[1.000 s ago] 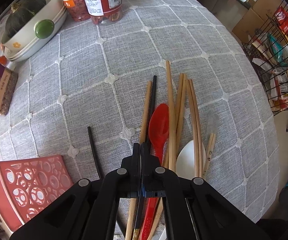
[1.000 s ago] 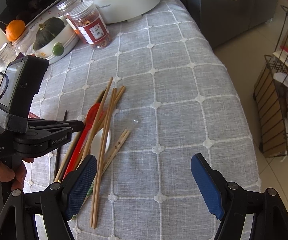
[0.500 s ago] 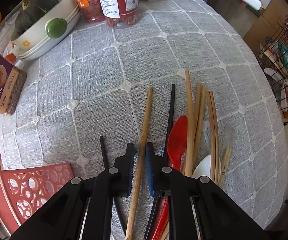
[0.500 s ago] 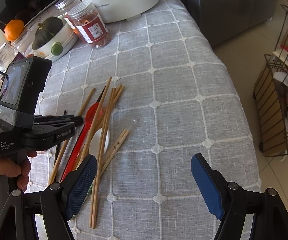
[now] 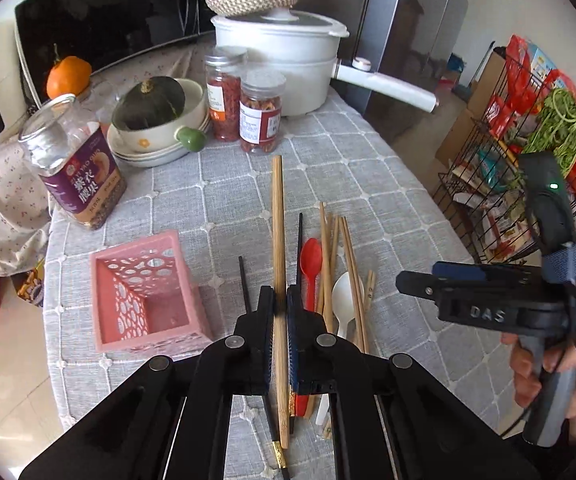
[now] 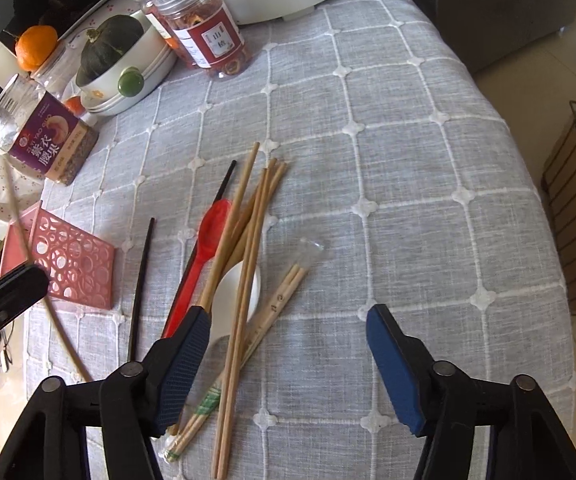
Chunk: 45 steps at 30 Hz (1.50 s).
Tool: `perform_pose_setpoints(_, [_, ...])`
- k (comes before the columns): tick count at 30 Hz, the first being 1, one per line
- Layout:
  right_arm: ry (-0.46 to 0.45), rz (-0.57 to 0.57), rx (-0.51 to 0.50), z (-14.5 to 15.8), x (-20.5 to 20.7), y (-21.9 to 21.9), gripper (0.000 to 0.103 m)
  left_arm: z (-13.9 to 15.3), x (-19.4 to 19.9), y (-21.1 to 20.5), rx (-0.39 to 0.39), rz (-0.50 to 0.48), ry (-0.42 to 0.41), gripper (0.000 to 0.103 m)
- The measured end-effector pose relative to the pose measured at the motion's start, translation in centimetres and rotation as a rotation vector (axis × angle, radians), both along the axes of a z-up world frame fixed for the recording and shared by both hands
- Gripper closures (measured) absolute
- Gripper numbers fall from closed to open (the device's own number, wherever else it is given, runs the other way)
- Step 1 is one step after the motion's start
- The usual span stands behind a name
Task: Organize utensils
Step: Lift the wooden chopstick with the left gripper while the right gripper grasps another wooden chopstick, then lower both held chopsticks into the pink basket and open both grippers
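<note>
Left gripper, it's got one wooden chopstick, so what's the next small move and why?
Probably swing the left gripper left over the pink basket and drop it in. Its fingers are shut on the chopstick, lifted off the cloth, and the basket lies open just beside it.

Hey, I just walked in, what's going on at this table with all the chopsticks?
A person is sorting utensils with two handheld grippers. The left gripper is shut on one wooden chopstick, lifted off the pile, with the pink basket lying to its left. The right gripper hovers open over the rest, its jaws having just been closing in with nothing gripped: more wooden chopsticks, a red spoon, a white spoon and black chopsticks on the grey tablecloth.
</note>
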State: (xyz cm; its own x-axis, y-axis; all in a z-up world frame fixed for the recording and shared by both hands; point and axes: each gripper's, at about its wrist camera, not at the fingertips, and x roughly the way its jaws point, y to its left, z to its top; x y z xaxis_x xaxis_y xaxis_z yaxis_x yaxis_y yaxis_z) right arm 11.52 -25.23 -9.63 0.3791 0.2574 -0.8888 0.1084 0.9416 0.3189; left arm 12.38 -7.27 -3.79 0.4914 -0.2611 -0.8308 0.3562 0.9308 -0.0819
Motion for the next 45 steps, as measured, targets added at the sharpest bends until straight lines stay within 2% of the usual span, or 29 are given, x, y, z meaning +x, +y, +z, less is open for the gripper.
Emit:
perform_pose_setpoints(3, [0.01,-0.009,0.039,-0.9,1.1,0.5,0.048,0.8,-1.9,2.4,-0.061,0.02,-0.04,0.097])
perform_pose_setpoints(6, [0.017,-0.003,0.058,-1.8,2.5,1.3,0.057,1.3,-2.1,4.4,-0.114,0.04,-0.042,0.097])
perform_pose_setpoints(9, [0.021,0.009,0.034,-2.4,3.8,2.2,0.066,1.5,-2.0,5.3,-0.114,0.05,-0.075,0.097])
perform_pose_setpoints(17, [0.04,-0.007,0.016,-4.2,6.2,2.7,0.079,1.6,-2.2,6.3,-0.134,0.043,-0.075,0.097])
perform_pose_setpoints(19, [0.048,0.005,0.003,-4.6,6.5,3.0,0.09,1.6,-2.2,6.2,-0.135,0.041,-0.074,0.097])
perform_pose_setpoints(24, [0.065,0.013,0.03,-5.5,6.4,2.9,0.094,1.7,-2.3,6.3,-0.135,0.051,-0.085,0.097])
perform_pose_setpoints(27, [0.021,0.011,0.026,-3.9,5.7,2.6,0.095,2.5,-2.6,6.8,-0.146,0.066,-0.114,0.097])
perform_pose_setpoints(32, [-0.104,0.032,0.031,0.6,3.7,2.8,0.096,4.8,-3.1,8.5,-0.186,0.117,-0.191,0.097])
perform_pose_setpoints(40, [-0.336,0.06,0.021,7.7,0.0,4.5,0.098,8.7,-4.3,11.4,-0.284,0.23,-0.432,0.097])
perform_pose_setpoints(45, [-0.432,0.073,0.002,10.0,-0.8,5.9,0.098,9.1,-3.7,11.7,-0.269,0.286,-0.558,0.097])
